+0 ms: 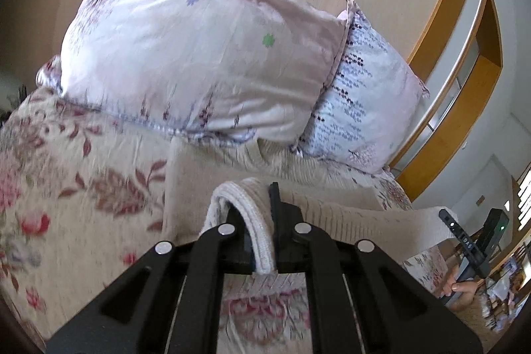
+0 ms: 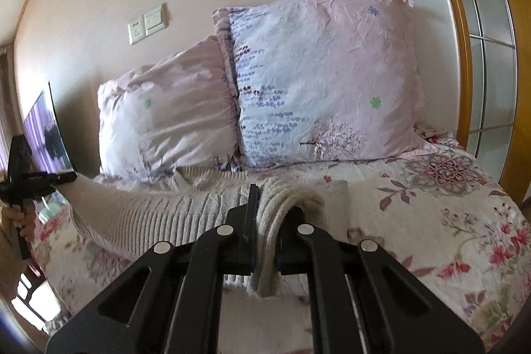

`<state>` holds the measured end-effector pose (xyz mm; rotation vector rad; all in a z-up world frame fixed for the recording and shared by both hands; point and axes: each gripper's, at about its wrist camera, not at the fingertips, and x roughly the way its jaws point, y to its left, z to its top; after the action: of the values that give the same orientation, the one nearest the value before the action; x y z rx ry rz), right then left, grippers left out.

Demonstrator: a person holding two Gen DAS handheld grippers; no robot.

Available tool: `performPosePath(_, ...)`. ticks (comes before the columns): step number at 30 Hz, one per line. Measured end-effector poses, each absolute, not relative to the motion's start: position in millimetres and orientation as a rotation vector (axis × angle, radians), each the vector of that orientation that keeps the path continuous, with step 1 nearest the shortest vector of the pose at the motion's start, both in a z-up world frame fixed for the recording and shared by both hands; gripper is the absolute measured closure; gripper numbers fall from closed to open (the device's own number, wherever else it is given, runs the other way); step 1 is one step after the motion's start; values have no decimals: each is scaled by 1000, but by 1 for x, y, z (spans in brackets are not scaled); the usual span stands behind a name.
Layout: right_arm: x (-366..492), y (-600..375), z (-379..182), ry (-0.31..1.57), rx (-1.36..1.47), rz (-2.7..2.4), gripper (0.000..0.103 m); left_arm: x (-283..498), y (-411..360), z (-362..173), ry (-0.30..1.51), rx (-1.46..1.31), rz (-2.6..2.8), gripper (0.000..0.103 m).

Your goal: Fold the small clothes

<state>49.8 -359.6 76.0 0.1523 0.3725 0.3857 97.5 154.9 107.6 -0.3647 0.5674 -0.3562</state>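
Note:
A cream ribbed knit garment (image 1: 348, 214) lies stretched across the flowered bedspread below the pillows; it also shows in the right wrist view (image 2: 159, 214). My left gripper (image 1: 262, 221) is shut on one thick ribbed edge of it, held a little above the bed. My right gripper (image 2: 268, 221) is shut on the other ribbed edge. The right gripper shows at the right edge of the left wrist view (image 1: 471, 241), and the left gripper shows at the left edge of the right wrist view (image 2: 33, 181). The cloth hangs taut between them.
Two pink flowered pillows (image 1: 199, 55) (image 2: 325, 78) lean on the beige wall at the head of the bed. The flowered bedspread (image 2: 448, 221) covers the bed. A wooden-framed glass door (image 2: 488, 38) stands at the right. Wall switches (image 2: 146, 22) sit above.

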Motion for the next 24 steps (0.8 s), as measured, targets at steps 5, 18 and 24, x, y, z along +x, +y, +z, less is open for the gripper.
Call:
performPosePath(5, 77, -350, 88, 348, 135, 364, 95, 126, 148, 125, 535, -329, -327, 97)
performPosePath(18, 212, -335, 6, 736, 261, 306, 95, 245, 140, 46, 772, -397, -192, 97)
performPosePath(24, 241, -339, -3, 818, 378, 283, 92, 257, 139, 35, 795, -406, -181, 95)
